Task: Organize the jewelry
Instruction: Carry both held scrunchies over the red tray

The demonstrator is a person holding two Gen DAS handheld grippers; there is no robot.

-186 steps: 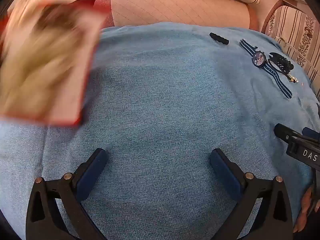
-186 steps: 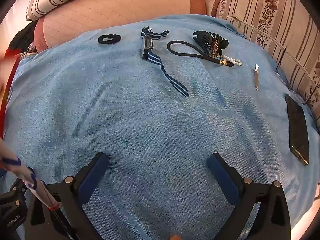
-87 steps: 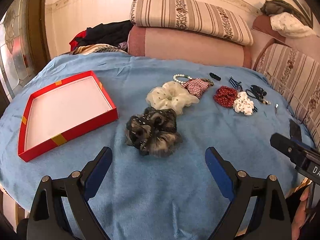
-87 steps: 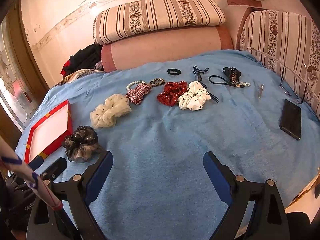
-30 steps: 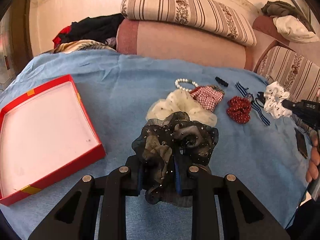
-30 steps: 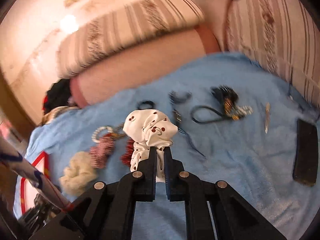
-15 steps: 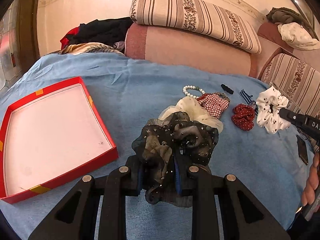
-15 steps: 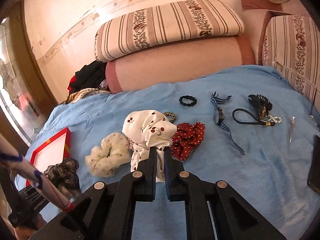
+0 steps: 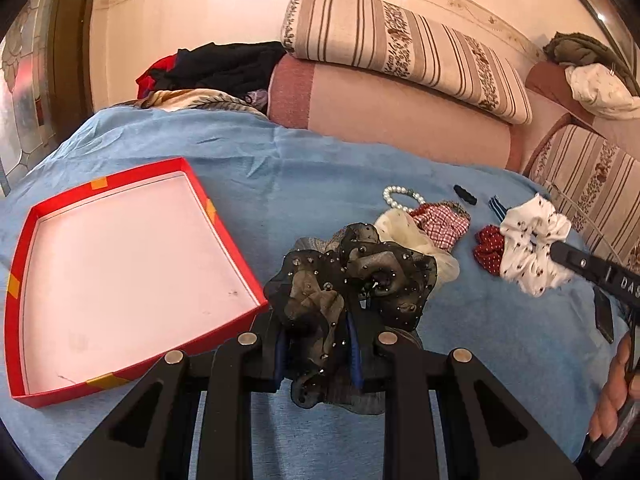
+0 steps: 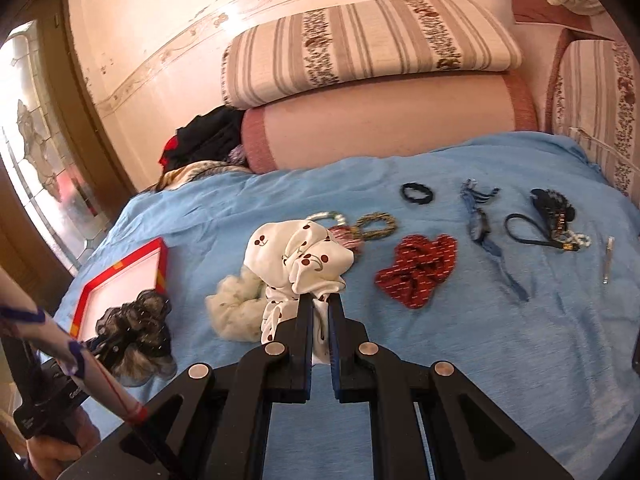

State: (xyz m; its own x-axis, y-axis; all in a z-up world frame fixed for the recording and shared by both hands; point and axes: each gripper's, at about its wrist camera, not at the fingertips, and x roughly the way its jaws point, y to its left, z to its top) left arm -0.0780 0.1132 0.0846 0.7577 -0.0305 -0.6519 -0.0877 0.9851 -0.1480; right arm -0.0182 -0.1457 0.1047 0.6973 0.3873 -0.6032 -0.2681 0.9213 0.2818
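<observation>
Left gripper (image 9: 316,340) clamps black sheer scrunchie (image 9: 352,280), beside red tray (image 9: 224,216). Right gripper (image 10: 319,312) pinches white cherry scrunchie (image 10: 300,260) above blue cloth (image 10: 520,340), red scrunchie (image 10: 418,270) nearby.

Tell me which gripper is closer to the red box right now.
Left. The left gripper, clamping the dark scrunchie, is beside the red box; the right gripper is farther across the blanket.

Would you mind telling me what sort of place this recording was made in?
Most likely a home sitting room: striped floral cushions on a pink sofa back, a blue cloth spread for sorting, and clothes piled nearby.
</observation>
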